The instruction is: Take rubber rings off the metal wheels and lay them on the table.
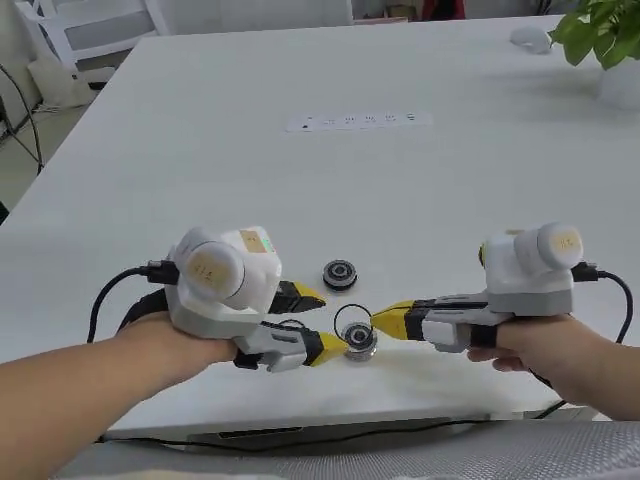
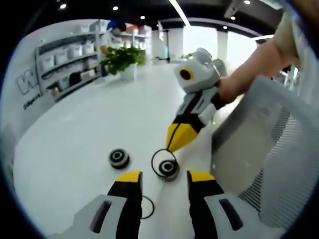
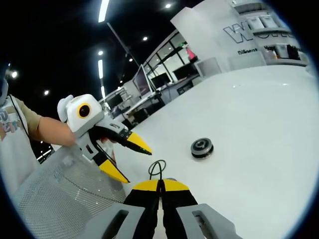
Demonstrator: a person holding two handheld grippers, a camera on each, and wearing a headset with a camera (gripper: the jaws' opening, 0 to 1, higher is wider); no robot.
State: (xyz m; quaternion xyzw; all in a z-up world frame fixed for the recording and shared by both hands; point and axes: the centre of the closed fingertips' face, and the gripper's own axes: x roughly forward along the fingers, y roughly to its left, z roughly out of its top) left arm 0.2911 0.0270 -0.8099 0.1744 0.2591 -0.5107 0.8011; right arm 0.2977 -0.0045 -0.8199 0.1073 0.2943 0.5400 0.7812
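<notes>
My right tongs (image 3: 159,183) are pinching a thin black rubber ring (image 2: 153,162), which is looping just above the shiny metal wheel (image 1: 360,341) near the bench's (image 1: 250,170) front edge. My left tongs (image 2: 164,175) are standing spread beside it.

Right gripper (image 3: 160,184) jaws closed on rubber ring (image 3: 150,170); left gripper (image 3: 138,166) jaws apart nearby; metal wheel (image 3: 202,147) lying on table (image 3: 259,124)

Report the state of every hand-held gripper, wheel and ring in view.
Left hand-held gripper: open, holding nothing.
Right hand-held gripper: shut on rubber ring.
Rubber ring: pinched, lifted partly off near wheel.
Near wheel: on table, ring partly off.
Far wheel: on table, untouched.
</notes>
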